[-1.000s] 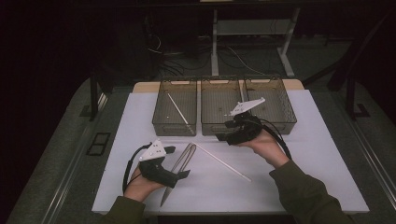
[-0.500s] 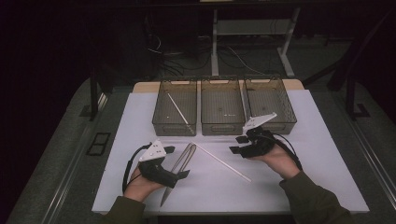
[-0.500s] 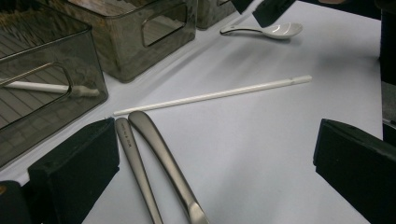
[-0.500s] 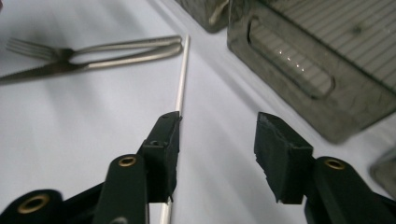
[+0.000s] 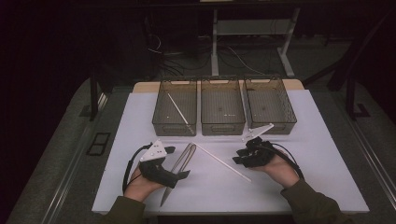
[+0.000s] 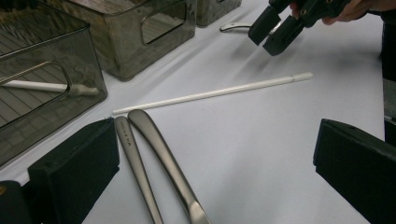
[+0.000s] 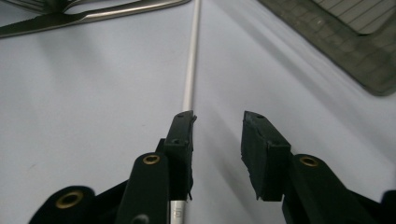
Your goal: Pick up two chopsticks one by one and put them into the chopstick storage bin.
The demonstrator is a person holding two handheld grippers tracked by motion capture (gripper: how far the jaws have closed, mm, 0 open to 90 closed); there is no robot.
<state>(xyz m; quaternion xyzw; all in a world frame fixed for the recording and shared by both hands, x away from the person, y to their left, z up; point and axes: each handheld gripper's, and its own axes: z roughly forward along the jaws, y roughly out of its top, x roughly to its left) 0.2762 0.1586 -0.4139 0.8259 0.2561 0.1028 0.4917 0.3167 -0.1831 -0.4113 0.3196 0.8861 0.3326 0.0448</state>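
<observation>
The right gripper (image 5: 240, 156) hangs low over the near end of a white chopstick (image 5: 219, 161) lying flat on the white table (image 5: 327, 186); its jaws have just been closing but stand apart, the stick passing under one jaw, not clamped. The left gripper (image 5: 180, 161) rests wide open beside 2 metal utensils (image 6: 154, 158), in front of 3 bins (image 5: 222, 126).

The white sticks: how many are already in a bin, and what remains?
One white stick already lies in the left bin. The right gripper, its jaws just closing but not gripping, hovers over the second white stick. The two metal utensils beside the left gripper remain on the table.
</observation>
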